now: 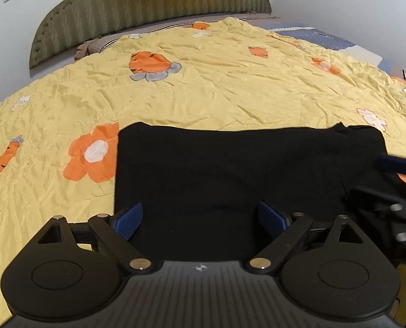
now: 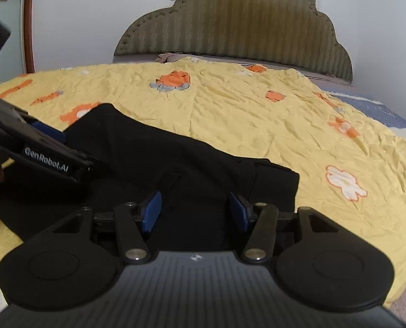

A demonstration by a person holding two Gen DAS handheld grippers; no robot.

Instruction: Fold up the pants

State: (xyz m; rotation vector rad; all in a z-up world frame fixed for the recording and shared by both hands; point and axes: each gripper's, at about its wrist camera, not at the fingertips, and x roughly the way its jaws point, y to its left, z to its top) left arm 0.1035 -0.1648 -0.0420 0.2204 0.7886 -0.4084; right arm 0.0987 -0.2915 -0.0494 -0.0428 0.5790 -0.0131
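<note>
The black pants lie folded in a rough rectangle on the yellow quilt, near its front edge. My left gripper is open, its blue pads spread wide just above the near part of the pants, holding nothing. My right gripper is open too, over the right end of the pants, holding nothing. The right gripper shows at the right edge of the left wrist view. The left gripper shows at the left of the right wrist view.
The quilt with orange flowers and carrots covers the bed. An olive padded headboard stands against the white wall. A blue-grey patterned cover lies at the far right. A brownish cloth lies by the headboard.
</note>
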